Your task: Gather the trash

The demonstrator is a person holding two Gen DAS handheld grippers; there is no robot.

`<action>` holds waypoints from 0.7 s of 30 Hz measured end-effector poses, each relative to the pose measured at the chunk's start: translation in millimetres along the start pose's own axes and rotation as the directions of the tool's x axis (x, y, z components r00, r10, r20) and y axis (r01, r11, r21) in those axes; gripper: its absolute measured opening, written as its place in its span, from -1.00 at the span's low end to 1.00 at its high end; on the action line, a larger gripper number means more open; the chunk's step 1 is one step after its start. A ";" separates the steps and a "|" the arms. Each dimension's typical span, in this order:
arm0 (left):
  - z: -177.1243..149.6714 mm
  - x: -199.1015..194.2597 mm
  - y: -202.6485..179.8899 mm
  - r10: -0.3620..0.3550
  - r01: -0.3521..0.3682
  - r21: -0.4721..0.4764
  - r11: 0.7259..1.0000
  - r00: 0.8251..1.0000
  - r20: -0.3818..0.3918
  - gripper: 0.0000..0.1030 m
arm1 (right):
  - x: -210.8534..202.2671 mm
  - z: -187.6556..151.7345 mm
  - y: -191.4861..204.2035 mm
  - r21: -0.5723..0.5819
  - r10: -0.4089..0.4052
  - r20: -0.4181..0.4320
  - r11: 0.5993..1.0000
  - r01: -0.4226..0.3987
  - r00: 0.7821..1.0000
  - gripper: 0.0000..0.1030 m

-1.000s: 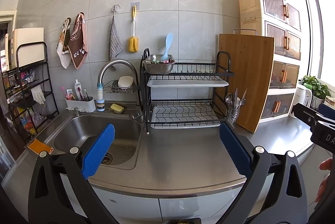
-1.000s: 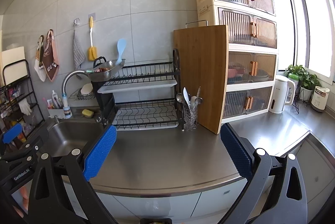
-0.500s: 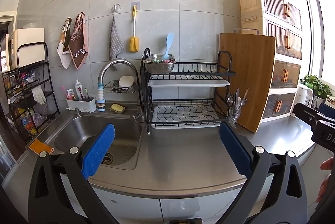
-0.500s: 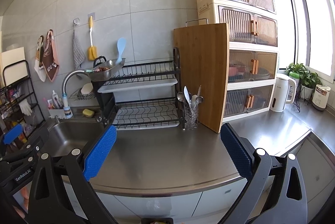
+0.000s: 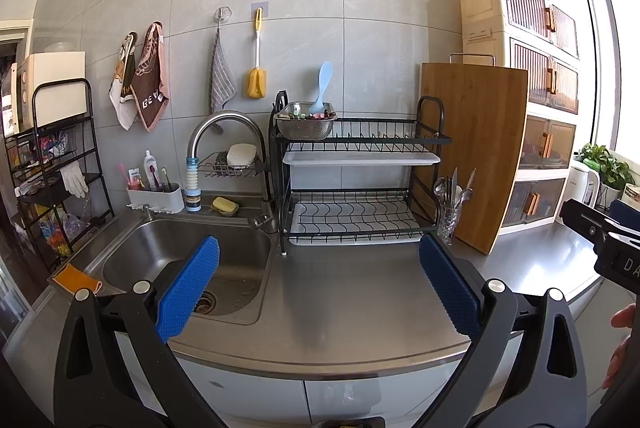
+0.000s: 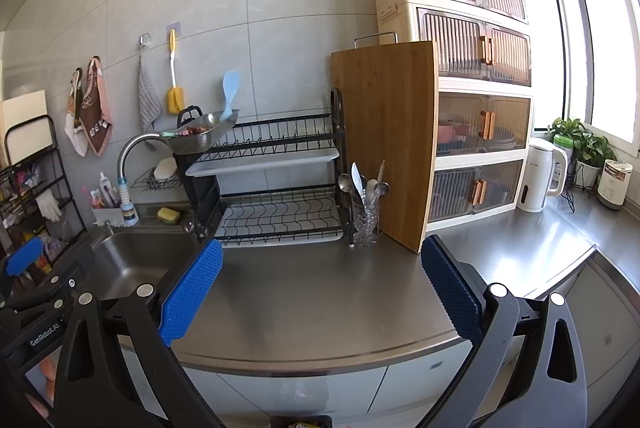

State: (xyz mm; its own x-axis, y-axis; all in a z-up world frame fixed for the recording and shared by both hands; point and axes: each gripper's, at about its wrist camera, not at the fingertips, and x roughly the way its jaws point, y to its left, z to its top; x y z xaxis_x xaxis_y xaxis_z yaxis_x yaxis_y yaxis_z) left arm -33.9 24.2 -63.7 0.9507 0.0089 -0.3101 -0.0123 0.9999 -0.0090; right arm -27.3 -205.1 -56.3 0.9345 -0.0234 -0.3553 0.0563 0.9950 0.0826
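My left gripper (image 5: 318, 286) is open and empty, held in front of the steel counter's (image 5: 352, 292) front edge, right of the sink (image 5: 188, 260). My right gripper (image 6: 320, 288) is open and empty, held before the counter (image 6: 320, 292) near the cutting board (image 6: 388, 140). No loose trash shows on the counter. Small debris lies around the sink drain (image 5: 205, 302). An orange cloth (image 5: 76, 278) lies at the sink's left corner. Something sits at the bottom edge of the right wrist view (image 6: 302, 423), too cropped to identify.
A two-tier dish rack (image 5: 360, 184) with a metal colander (image 5: 306, 126) stands behind the counter. A glass of cutlery (image 6: 365, 212), a kettle (image 6: 540, 174), a storage cabinet (image 6: 468, 76), a faucet (image 5: 224, 140) and a wire shelf (image 5: 52, 172) surround the work area.
Both views have shifted very slightly; the grippers stay open and roughly in place.
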 end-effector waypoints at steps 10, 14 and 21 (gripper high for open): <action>1.7 -0.8 -3.1 -0.010 0.010 0.003 1.000 1.000 -0.011 0.85 | -1.1 1.0 0.2 0.001 0.003 0.006 1.000 -0.003 1.000 0.94; 1.1 -2.3 -3.8 -0.004 0.004 0.001 1.000 1.000 -0.010 0.85 | -3.0 1.5 0.5 -0.001 0.000 0.008 1.000 0.000 1.000 0.94; 1.6 -5.1 -6.3 -0.008 0.008 0.001 1.000 1.000 -0.013 0.85 | -2.7 0.6 0.7 0.000 0.002 0.003 1.000 -0.002 1.000 0.94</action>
State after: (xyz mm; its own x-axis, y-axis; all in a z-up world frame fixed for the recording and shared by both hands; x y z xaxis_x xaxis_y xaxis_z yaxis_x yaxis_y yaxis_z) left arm -38.2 17.9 -60.5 0.9465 0.0011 -0.3226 -0.0046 0.9999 -0.0103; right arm -29.6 -204.4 -54.7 0.9357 -0.0212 -0.3523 0.0540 0.9950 0.0836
